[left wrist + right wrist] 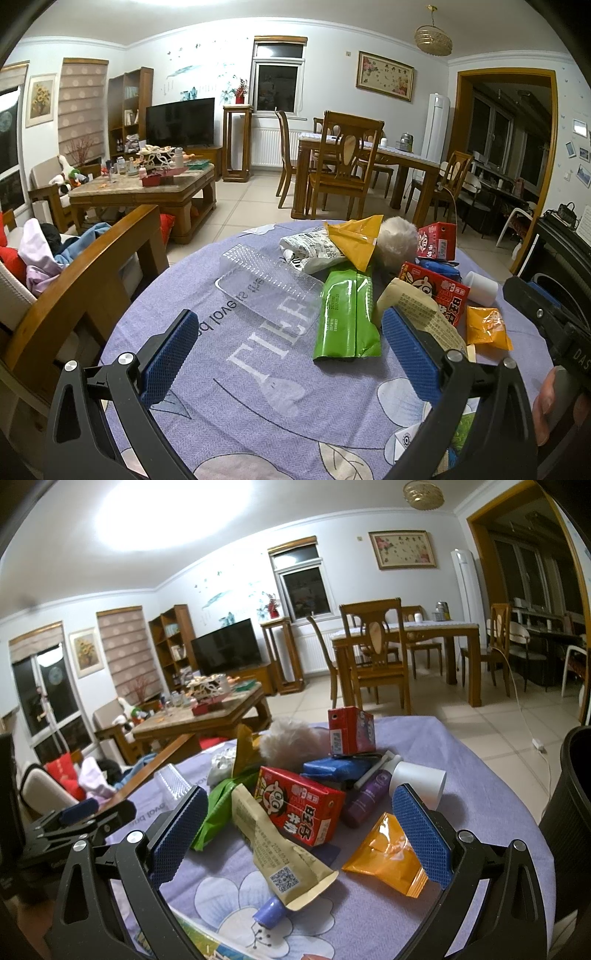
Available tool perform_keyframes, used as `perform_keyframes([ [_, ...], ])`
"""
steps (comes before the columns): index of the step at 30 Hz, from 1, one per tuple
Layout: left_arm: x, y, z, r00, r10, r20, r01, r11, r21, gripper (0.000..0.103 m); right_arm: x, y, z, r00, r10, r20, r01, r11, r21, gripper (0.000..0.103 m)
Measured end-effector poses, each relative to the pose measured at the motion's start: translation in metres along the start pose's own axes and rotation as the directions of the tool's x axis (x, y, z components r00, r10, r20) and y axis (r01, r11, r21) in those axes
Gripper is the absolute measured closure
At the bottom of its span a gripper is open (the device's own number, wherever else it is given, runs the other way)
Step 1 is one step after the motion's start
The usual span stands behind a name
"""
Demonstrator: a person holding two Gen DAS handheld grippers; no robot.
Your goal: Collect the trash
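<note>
Your left hand-held gripper (291,354) hovers low over the bench (236,406), which is covered by a lilac cloth with white flowers. Its blue pads stand wide apart with nothing between them. Ahead of it, starting at the left, a clear plastic tray (267,290) lies flat on the cloth. Just to its right lies a green wrapper (345,317), pointing toward you. Behind those two, a crumpled white printed bag (312,251) sits under a yellow pouch (356,238), and a pale fluffy ball (397,243) rests beside them.

Further right, a cream tube (273,842) with a purple cap (269,912) lies in front of your right hand-held gripper (301,838), partly tucked under a red drink carton (299,810). That gripper's pads are also spread wide and grip nothing; the tube and the carton lie in the space between them. A second, smaller red carton (349,731) stands at the back of the pile on a blue packet (334,768). To the right of the front carton a dark purple bottle (364,805) lies on its side, with a white cap-like cylinder (419,779) touching it. An orange pouch (388,856) lies flat nearest the gripper's right pad. At the far right edge a black ribbed bin (570,823) stands beside the bench.
</note>
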State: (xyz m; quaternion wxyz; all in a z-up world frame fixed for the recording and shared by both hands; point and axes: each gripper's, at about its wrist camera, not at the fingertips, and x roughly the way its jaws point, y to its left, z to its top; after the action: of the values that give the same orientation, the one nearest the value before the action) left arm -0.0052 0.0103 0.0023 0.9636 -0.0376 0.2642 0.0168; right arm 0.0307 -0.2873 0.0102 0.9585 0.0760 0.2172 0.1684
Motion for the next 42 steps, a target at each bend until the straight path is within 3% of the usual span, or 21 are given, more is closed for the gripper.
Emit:
perform_keyframes([
  [15, 0.0, 0.002, 0.0, 1.0, 0.0, 0.0, 0.0, 1.0, -0.004, 0.004, -0.001, -0.003, -0.002, 1.0, 0.012, -0.006, -0.012, 1.0, 0.011, 0.004],
  [19, 0.001, 0.013, -0.002, 0.999, -0.036, -0.022, 0.036, 0.999, -0.016, 0.004, 0.011, -0.015, -0.004, 0.992, 0.088, -0.086, -0.082, 0.994, 0.074, 0.004],
  [22, 0.004, 0.035, -0.001, 0.997, -0.059, -0.053, 0.059, 0.998, -0.003, 0.004, 0.008, -0.014, -0.002, 0.984, 0.123, -0.13, -0.124, 0.992, 0.001, 0.004],
  [25, 0.011, 0.058, 0.003, 0.987, -0.132, -0.087, 0.132, 0.991, -0.005, 0.004, -0.006, -0.003, 0.002, 0.954, 0.231, -0.19, -0.258, 0.957, -0.135, 0.004],
  [29, 0.033, 0.059, 0.016, 0.968, -0.188, -0.168, 0.2, 0.978, 0.057, 0.004, -0.023, 0.028, -0.006, 0.895, 0.329, -0.301, -0.42, 0.848, -0.323, 0.004],
  [31, 0.046, 0.046, 0.024, 0.965, -0.176, -0.196, 0.207, 0.967, 0.15, 0.004, -0.022, 0.044, -0.016, 0.852, 0.353, -0.385, -0.491, 0.793, -0.36, 0.004],
  [33, 0.056, 0.037, 0.027, 0.965, -0.143, -0.221, 0.194, 0.954, 0.228, 0.004, -0.02, 0.056, -0.026, 0.826, 0.346, -0.445, -0.528, 0.751, -0.396, 0.004],
  [35, 0.062, 0.022, 0.032, 0.968, -0.119, -0.222, 0.192, 0.919, 0.345, 0.004, -0.018, 0.069, -0.038, 0.812, 0.316, -0.491, -0.546, 0.708, -0.447, 0.004],
  [38, 0.065, 0.001, 0.038, 0.972, -0.126, -0.2, 0.217, 0.809, 0.546, 0.004, -0.012, 0.08, -0.048, 0.775, 0.31, -0.551, -0.589, 0.668, -0.454, 0.004],
  [42, 0.084, -0.006, 0.041, 0.931, -0.2, -0.304, 0.36, 0.634, 0.685, 0.004, 0.0, 0.081, -0.053, 0.729, 0.305, -0.613, -0.628, 0.654, -0.422, 0.004],
])
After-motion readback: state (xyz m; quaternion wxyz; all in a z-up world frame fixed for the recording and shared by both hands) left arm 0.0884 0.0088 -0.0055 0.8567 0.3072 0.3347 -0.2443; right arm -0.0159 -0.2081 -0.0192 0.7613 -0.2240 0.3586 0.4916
